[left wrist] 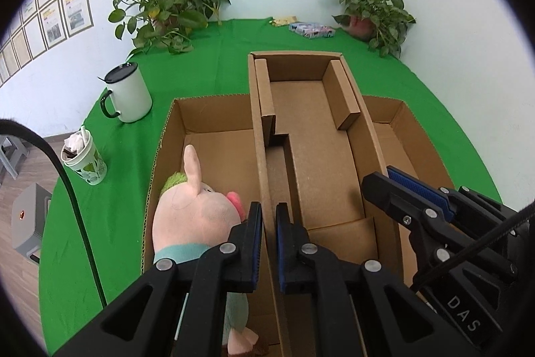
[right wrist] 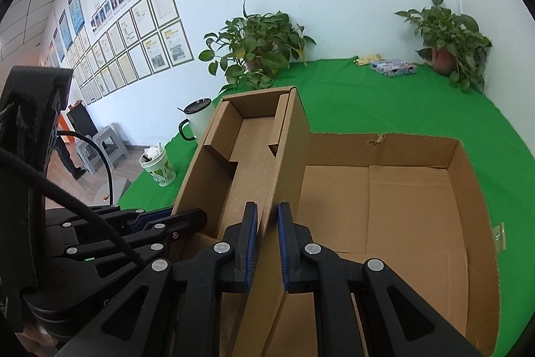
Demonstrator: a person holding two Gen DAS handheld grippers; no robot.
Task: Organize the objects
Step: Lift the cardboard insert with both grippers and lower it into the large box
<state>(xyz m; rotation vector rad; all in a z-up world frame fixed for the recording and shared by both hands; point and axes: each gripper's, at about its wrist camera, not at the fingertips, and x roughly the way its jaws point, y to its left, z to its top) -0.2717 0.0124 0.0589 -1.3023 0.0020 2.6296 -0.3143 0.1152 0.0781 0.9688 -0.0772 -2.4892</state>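
Note:
A narrow cardboard tray [left wrist: 314,139] with folded inner flaps sits lengthwise across a wide, open cardboard box [left wrist: 214,116] on green cloth. My left gripper [left wrist: 268,209] is shut on the tray's left wall near its close end. My right gripper [right wrist: 267,209] is shut on the tray's [right wrist: 250,139] right wall; in the left wrist view it [left wrist: 381,178] reaches in from the right. A pink plush pig [left wrist: 194,206] in a teal shirt lies in the box's left part, beside the tray. The box's right part [right wrist: 401,206] holds nothing.
A white mug [left wrist: 128,92] with a black handle and a paper cup [left wrist: 85,159] stuffed with tissue stand left of the box. Two potted plants [left wrist: 167,9] [left wrist: 371,9] and a tissue pack [left wrist: 312,29] sit by the back wall. A black cable [left wrist: 77,209] hangs at the left.

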